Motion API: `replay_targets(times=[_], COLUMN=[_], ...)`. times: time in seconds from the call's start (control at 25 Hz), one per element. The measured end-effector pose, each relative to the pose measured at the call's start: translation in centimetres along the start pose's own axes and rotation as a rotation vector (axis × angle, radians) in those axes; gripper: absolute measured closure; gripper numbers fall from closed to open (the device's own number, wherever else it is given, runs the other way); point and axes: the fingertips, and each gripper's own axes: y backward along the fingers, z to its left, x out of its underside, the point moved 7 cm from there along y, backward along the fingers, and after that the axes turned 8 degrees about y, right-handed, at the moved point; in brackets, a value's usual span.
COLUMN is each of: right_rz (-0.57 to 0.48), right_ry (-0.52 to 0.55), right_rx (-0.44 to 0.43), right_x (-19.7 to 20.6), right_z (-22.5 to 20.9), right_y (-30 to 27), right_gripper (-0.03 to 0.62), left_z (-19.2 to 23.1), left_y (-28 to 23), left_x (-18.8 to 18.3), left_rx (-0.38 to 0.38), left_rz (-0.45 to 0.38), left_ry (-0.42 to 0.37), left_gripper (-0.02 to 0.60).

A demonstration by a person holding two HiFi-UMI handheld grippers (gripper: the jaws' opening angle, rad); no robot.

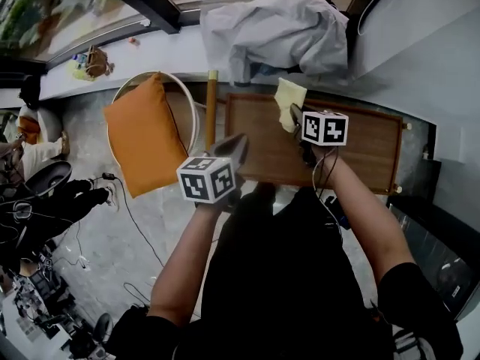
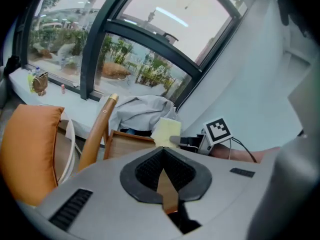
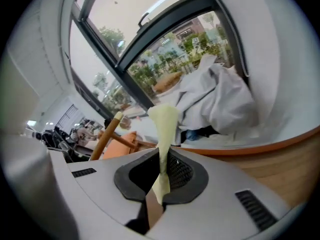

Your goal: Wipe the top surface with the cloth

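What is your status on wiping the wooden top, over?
Right tool shut on pale yellow cloth, over brown wooden table top. Left tool shut, empty. Crumpled white garment heaped beyond far edge.

The cloth (image 1: 289, 94) is hidden at its 6 o'clock end by the right gripper (image 1: 295, 117). Sill clutter (image 1: 91, 63) at 10 o'clock is too small to tell.

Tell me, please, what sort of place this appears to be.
Probably a casual office or lounge corner along a window wall. Tall dark-framed windows look onto greenery, a wooden table stands below them with an orange cushion beside it, and cables trail over the floor.
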Motion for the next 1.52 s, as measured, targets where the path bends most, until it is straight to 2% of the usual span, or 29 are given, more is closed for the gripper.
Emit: replay_targets(times=[0.24,0.36,0.44,0.72,0.96,1.52], right_rz=[0.043,0.072,0.102,0.182,0.203,0.223], right_ry=[0.052,0.031,0.035,0.153,0.219,0.171], right_rx=[-0.131,-0.173,-0.164,-0.023,0.005,0.095], right_x=[0.7,1.8,2.6,4.2,4.6,5.7], right_z=[9.5,11.8,12.2,10.6,9.6,-0.3], right_y=[-8.4,-11.1,-12.6,-14.5,-13.7,-6.4], right_gripper=[0.562,0.562,0.562,0.562,0.562,0.562], left_z=[4.2,5.4,5.9,6.5,5.3,0.0], left_y=[4.5,5.7,6.2,6.6,5.6,1.2], left_x=[-0.3,-0.1,0.0,0.4,0.5,1.6], left_rx=[-0.004,-0.007,-0.006,-0.001,0.013,0.037], left_rz=[-0.002,-0.002,0.001,0.022,0.032,0.074], left_ry=[0.001,0.007,0.005,-0.005,-0.016,-0.043], left_gripper=[0.574,0.574,0.574,0.574,0.574,0.574])
